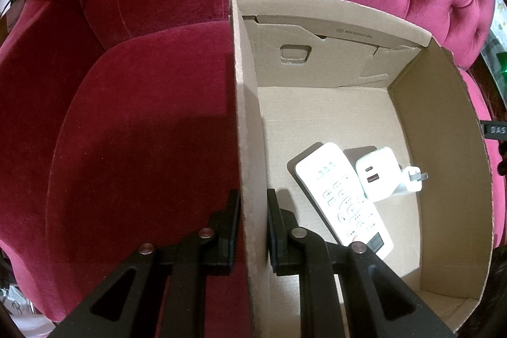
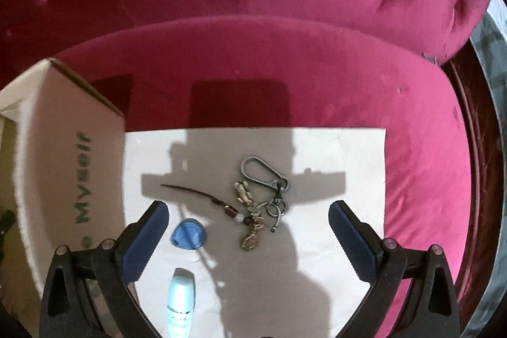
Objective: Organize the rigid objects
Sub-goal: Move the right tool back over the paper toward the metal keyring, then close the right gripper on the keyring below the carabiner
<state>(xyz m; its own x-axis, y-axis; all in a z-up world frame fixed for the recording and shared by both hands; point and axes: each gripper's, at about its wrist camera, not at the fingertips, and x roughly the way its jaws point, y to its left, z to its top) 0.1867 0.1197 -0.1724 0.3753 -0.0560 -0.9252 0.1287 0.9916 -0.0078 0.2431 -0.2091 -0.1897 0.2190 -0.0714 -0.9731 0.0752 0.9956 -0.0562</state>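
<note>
Left claw (image 1: 252, 205) pinches box wall (image 1: 250, 148); right claw (image 2: 248, 219) spread above keychain (image 2: 263, 195).

Remote control (image 1: 343, 198): near end hidden behind fingers (image 1: 282, 230). Pale blue bottle (image 2: 180, 306): cut off at frame bottom; label blurred.

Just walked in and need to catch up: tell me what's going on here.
A person is sorting small items on a crimson velvet sofa with a two-finger tool in each hand. The left tool is shut on the side wall of an open brown cardboard box, which already holds a white remote control and a white USB charger plug. The right tool is open above a white sheet, over a metal carabiner keychain with charms, a blue guitar pick and a pale blue tube.
</note>
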